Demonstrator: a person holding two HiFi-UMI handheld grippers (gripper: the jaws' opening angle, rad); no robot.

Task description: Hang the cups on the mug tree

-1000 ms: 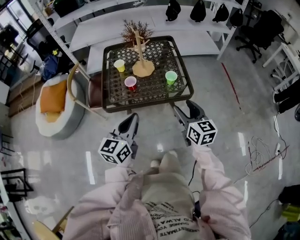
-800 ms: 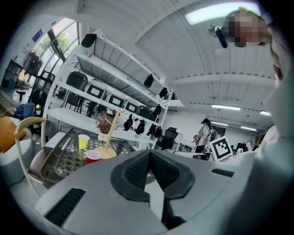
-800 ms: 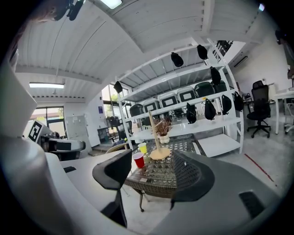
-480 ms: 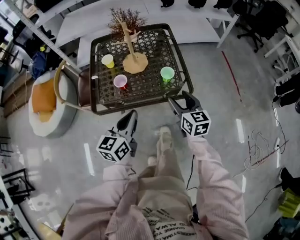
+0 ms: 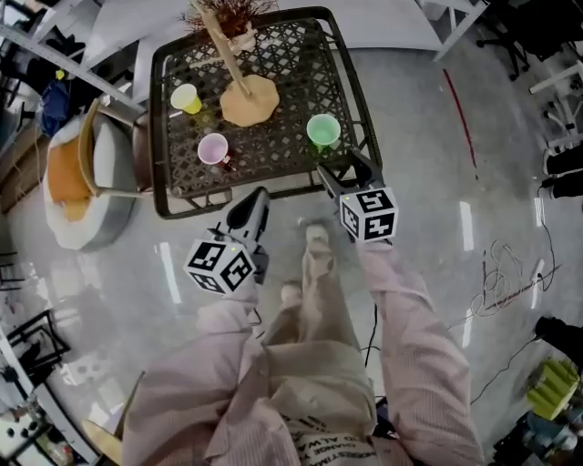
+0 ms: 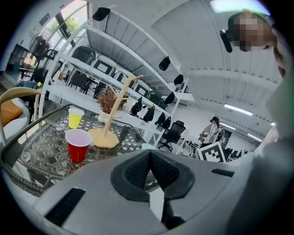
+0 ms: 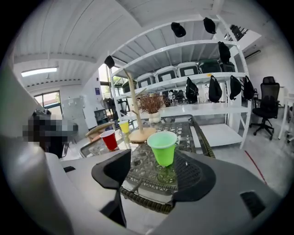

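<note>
On the dark lattice table (image 5: 273, 168) stands a wooden mug tree (image 5: 239, 82) with bare pegs. A yellow cup (image 5: 186, 97), a red cup (image 5: 214, 148) and a green cup (image 5: 323, 131) stand upright around it. My right gripper (image 5: 342, 169) is at the table's front right edge, just short of the green cup (image 7: 163, 147). Its jaws are opening, and nothing is between the pads. My left gripper (image 5: 256, 200) hovers over the floor before the table's front edge, shut and empty. The left gripper view shows the red cup (image 6: 78, 144), the yellow cup (image 6: 75, 117) and the tree (image 6: 112, 114) ahead.
A round seat with an orange cushion (image 5: 68, 177) and a curved wooden chair (image 5: 114, 150) stand left of the table. A dried plant in a pot (image 5: 228, 11) sits at the table's far edge. White shelves with black bags (image 7: 206, 55) lie beyond. Cables (image 5: 510, 282) trail on the floor at right.
The table has come nearer as the person stepped forward. Both grippers moved toward its front edge, and the right one reached the corner by the green cup.
</note>
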